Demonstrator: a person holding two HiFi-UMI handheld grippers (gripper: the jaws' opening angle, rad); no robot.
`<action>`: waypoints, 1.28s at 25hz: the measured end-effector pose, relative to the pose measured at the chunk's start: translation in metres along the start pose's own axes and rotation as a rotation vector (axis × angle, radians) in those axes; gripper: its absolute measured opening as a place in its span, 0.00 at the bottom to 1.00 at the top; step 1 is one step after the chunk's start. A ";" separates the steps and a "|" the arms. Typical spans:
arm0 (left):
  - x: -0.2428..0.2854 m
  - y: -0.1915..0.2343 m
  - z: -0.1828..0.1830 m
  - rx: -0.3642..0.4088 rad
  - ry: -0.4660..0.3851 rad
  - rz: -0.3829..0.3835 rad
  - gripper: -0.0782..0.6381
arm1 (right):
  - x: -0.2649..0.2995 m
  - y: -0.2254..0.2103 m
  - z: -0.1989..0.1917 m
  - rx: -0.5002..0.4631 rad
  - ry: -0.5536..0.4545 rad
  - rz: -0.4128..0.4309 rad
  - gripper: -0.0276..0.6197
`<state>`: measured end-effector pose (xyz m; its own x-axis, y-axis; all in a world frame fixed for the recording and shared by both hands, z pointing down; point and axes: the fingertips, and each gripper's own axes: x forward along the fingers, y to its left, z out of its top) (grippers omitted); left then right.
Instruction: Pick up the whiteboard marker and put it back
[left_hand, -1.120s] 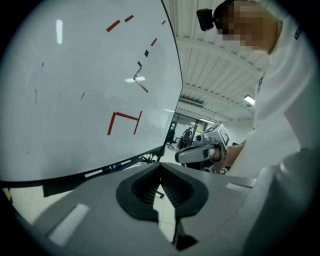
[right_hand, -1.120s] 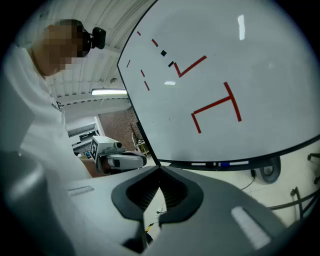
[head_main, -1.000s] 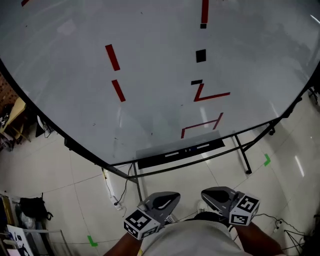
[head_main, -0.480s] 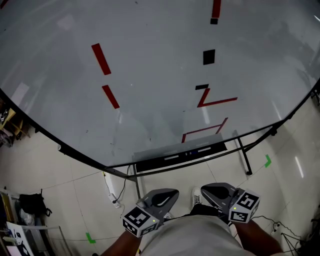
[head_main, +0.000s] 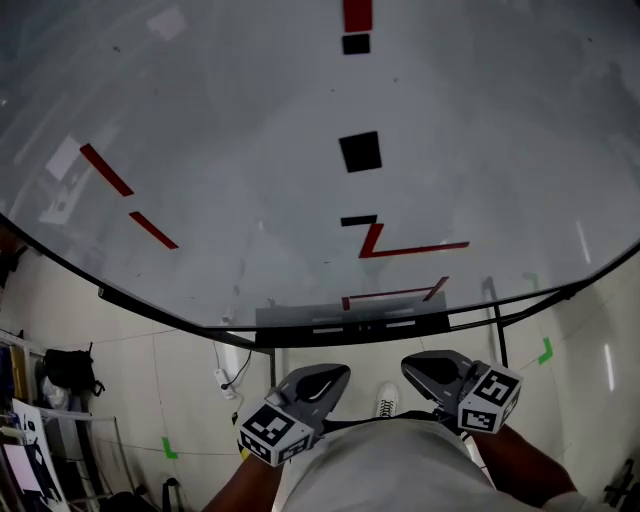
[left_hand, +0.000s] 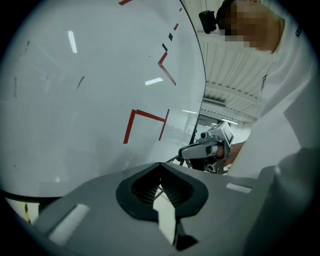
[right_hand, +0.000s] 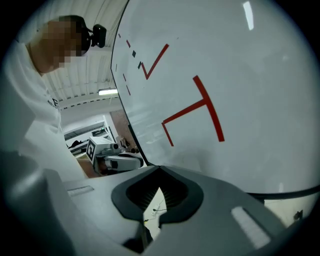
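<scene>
Left gripper (head_main: 338, 372) and right gripper (head_main: 408, 366): still low at my waist, jaws closed tip to tip, nothing in either. Change: only my view has swung across the whiteboard (head_main: 250, 120). Marker: too small to single out, possibly among the pale shapes on the tray (head_main: 300, 320) below. Pickup not yet begun.

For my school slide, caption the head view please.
Both shut, the left gripper and right gripper wait before a whiteboard with red lines.
</scene>
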<state>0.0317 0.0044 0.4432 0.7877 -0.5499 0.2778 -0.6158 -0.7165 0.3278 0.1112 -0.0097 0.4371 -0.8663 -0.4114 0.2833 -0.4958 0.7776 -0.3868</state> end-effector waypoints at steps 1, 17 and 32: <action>0.006 0.000 0.002 0.004 0.000 0.015 0.13 | -0.002 -0.004 0.001 -0.006 0.003 0.012 0.05; 0.033 0.024 0.013 0.038 0.097 0.030 0.13 | 0.004 -0.028 0.014 0.004 -0.047 -0.029 0.05; 0.008 0.037 0.005 0.071 0.122 -0.069 0.13 | 0.031 -0.016 0.016 -0.109 -0.035 -0.159 0.05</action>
<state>0.0154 -0.0283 0.4528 0.8172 -0.4453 0.3657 -0.5542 -0.7814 0.2868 0.0914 -0.0417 0.4381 -0.7798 -0.5483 0.3019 -0.6190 0.7472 -0.2418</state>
